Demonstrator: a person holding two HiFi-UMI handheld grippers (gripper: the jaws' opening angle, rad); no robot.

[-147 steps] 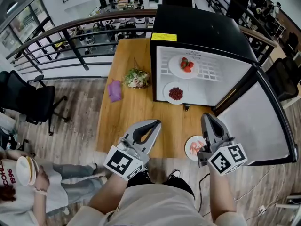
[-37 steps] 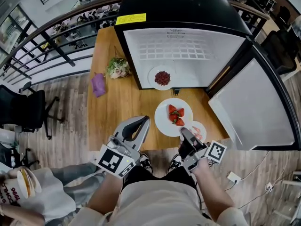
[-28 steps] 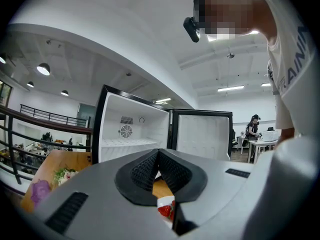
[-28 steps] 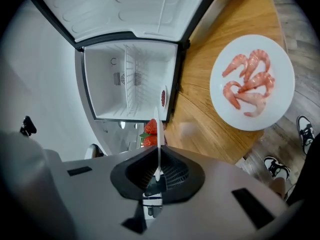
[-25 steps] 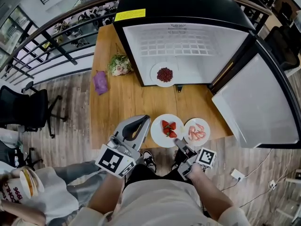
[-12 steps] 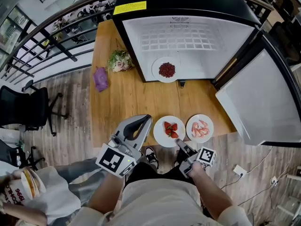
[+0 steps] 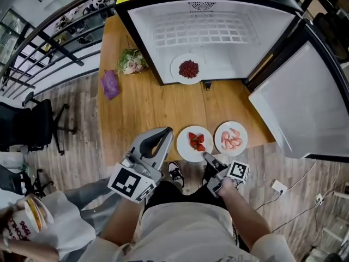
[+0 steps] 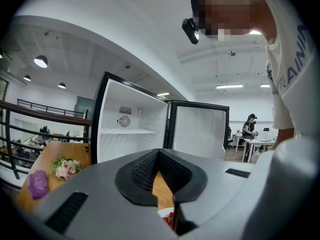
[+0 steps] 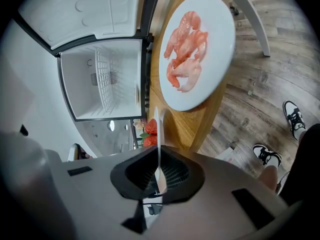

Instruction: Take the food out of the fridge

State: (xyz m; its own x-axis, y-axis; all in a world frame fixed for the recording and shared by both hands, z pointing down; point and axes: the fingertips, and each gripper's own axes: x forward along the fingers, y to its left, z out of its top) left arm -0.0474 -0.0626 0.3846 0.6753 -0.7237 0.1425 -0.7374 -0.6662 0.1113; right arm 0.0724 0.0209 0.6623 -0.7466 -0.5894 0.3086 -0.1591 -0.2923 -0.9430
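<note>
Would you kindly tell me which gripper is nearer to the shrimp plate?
Right. The right gripper grips the strawberry plate beside the shrimp plate; the left gripper hovers left of both plates.

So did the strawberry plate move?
Yes. The strawberry plate went from the fridge to the front of the table, beside the shrimp plate.
</note>
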